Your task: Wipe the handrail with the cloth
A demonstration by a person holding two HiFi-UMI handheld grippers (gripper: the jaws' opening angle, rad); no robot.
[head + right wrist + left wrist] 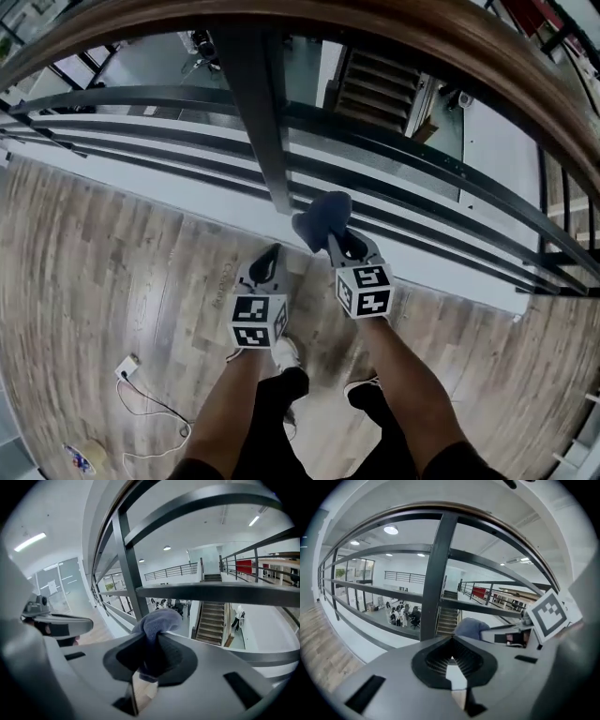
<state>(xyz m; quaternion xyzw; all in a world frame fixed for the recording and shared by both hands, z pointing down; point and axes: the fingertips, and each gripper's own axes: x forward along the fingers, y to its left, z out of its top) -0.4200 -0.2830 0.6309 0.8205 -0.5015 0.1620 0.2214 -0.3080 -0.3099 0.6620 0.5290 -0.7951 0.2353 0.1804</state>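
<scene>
My two forearms reach down to the grippers, which sit side by side above the wood floor, with my shoes under them. My left gripper has its jaws brought together with nothing between them; in its own view the dark pads meet at the tip.

My right gripper is clamped on the cloth. Its jaws pinch the cloth's lower part, and the rest bulges out past the tips. The cloth is blue-grey, soft and nappy, bunched into a rounded wad. Its long axis runs along the jaws and it points ahead, toward the railing. From my head it leans up and a little left, toward the foot of the dark post. My left gripper's camera catches it too, as a blue lump just right of the post.

A white cable lies on the floor to my left. Beyond the cloth run dark bars. The handrail, brown polished wood, arcs across above them, apart from the cloth. Past the railing a staircase goes down to a lower hall.
</scene>
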